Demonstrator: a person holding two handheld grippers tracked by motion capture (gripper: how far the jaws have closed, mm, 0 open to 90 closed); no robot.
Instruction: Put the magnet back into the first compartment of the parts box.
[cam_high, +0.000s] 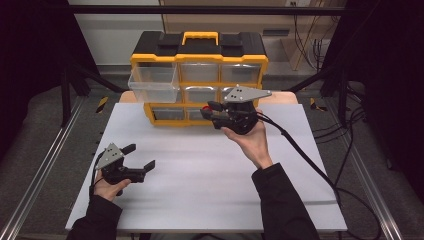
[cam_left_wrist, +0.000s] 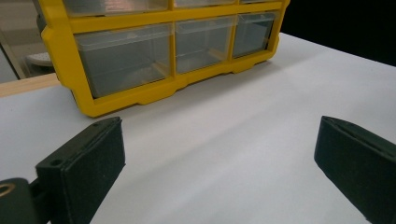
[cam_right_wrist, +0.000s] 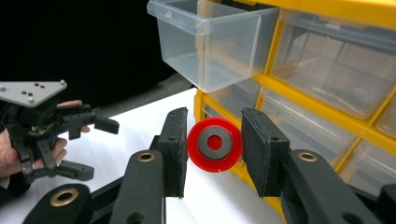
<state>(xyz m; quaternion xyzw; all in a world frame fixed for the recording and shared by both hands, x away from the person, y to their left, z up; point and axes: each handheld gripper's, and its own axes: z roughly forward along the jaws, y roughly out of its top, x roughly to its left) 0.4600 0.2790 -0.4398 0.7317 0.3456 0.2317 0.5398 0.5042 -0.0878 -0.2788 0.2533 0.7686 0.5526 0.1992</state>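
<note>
— Holding anything?

— Yes, my right gripper (cam_right_wrist: 214, 150) has its jaws clamped on a red disc (cam_right_wrist: 214, 144) with a grey ring on its face, possibly a magnet; up off the white table (cam_high: 210, 175), just in front of the yellow drawer cabinet (cam_high: 199, 60).

— Any drawer out?

— Its top-left clear drawer (cam_high: 153, 83) is pulled out, up and left of the disc.

— And your left?

— My left gripper (cam_high: 141, 159) sits near-left, jaws wide apart, nothing between them
</note>
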